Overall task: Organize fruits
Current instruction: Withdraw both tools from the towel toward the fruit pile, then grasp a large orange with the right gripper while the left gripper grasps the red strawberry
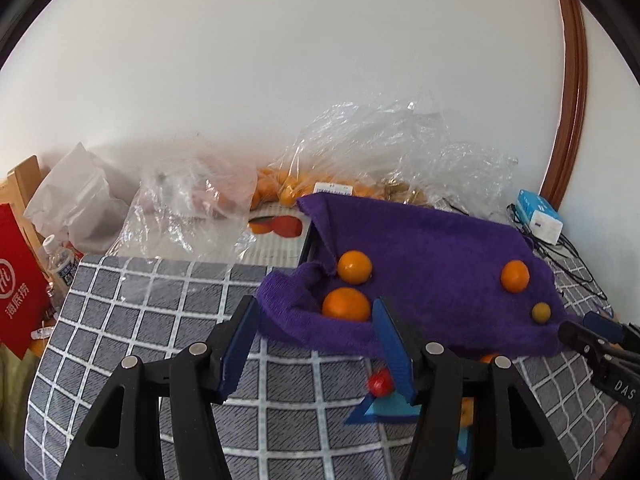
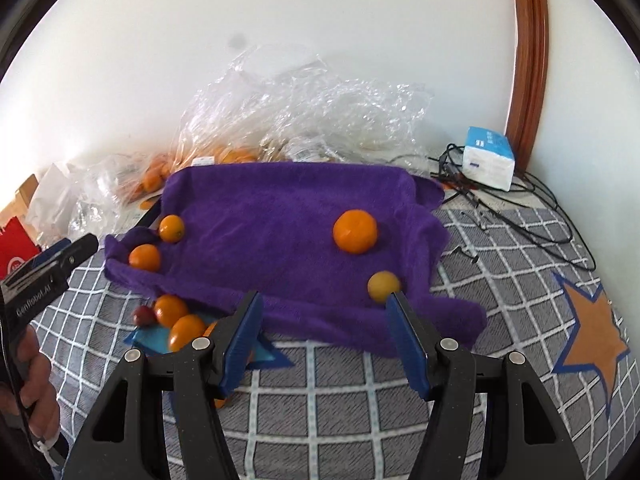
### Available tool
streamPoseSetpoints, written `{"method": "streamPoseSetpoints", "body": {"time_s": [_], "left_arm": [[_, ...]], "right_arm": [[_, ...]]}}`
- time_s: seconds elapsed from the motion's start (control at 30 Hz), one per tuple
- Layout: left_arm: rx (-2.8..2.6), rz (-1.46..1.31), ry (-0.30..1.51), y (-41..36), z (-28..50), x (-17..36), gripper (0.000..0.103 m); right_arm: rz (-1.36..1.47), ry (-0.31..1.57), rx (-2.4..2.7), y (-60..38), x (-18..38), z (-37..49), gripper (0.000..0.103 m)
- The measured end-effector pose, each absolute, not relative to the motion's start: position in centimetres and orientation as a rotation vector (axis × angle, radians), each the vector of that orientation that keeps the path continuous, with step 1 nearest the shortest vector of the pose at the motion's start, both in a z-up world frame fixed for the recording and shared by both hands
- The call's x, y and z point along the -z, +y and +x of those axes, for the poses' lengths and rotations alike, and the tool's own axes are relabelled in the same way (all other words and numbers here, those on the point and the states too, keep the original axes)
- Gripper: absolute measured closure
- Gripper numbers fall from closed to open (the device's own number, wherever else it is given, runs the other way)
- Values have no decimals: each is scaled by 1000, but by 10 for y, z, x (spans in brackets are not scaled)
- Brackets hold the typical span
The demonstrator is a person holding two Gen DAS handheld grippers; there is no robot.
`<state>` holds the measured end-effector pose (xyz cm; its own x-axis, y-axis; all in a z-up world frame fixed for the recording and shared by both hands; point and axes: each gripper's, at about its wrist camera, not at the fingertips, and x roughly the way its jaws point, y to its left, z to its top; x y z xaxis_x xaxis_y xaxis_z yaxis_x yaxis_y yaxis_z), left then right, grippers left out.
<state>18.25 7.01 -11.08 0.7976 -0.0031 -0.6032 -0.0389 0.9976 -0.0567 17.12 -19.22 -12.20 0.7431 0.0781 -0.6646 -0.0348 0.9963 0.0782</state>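
A purple towel (image 1: 432, 248) (image 2: 280, 216) lies on the checked cloth with three oranges and one small yellow fruit (image 1: 540, 313) (image 2: 383, 285) on it. My left gripper (image 1: 316, 336) is open and empty, just in front of the nearest orange (image 1: 346, 305) at the towel's folded left edge. My right gripper (image 2: 326, 328) is open and empty at the towel's front edge, with the yellow fruit just beyond its right finger. A large orange (image 2: 355, 231) sits further back. Several oranges (image 2: 176, 320) and a small red fruit (image 1: 379, 384) (image 2: 143, 315) rest on a blue star patch.
Clear plastic bags (image 2: 288, 120) holding more oranges lie against the wall behind the towel. A tissue pack (image 2: 489, 160) and black cables (image 2: 520, 208) are at the back right. A red packet (image 1: 18, 280) and a water bottle (image 1: 60, 264) stand left. An orange star patch (image 2: 596, 336) is on the right.
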Motion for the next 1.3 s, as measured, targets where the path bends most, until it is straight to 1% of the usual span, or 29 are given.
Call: {"method": "streamPoseSetpoints", "body": {"time_s": [0.13, 0.23, 0.33, 0.4, 0.43, 0.5, 0.6, 0.83, 0.87, 0.9, 0.93, 1.2, 1.3], "left_arm": [[-11, -86, 696, 91, 164, 130, 46], [-10, -127, 702, 103, 153, 146, 43], [-16, -153, 738, 108, 152, 156, 42], [-12, -151, 737, 106, 151, 157, 41], [-7, -156, 742, 106, 150, 158, 38], [10, -175, 769, 106, 151, 162, 36], [0, -199, 806, 108, 156, 168, 36], [34, -232, 801, 109, 154, 169, 36], [38, -229, 800, 108, 154, 169, 36], [44, -223, 799, 107, 154, 169, 36], [48, -220, 799, 106, 154, 169, 36], [64, -187, 831, 101, 158, 171, 36], [66, -172, 834, 98, 159, 171, 36]], "right_arm": [[58, 748, -90, -181, 134, 162, 40], [56, 778, -136, -169, 147, 160, 45], [44, 801, -176, -156, 155, 162, 48], [30, 810, -202, -148, 158, 165, 48], [18, 817, -208, -145, 159, 167, 48], [6, 833, -214, -140, 162, 172, 48], [9, 850, -221, -136, 166, 179, 48], [28, 897, -226, -130, 179, 197, 49], [43, 897, -232, -131, 180, 198, 53], [50, 898, -243, -132, 181, 198, 56], [53, 894, -259, -132, 179, 197, 62], [-16, 810, -163, -167, 163, 168, 62], [-53, 821, -130, -181, 168, 162, 62]]}}
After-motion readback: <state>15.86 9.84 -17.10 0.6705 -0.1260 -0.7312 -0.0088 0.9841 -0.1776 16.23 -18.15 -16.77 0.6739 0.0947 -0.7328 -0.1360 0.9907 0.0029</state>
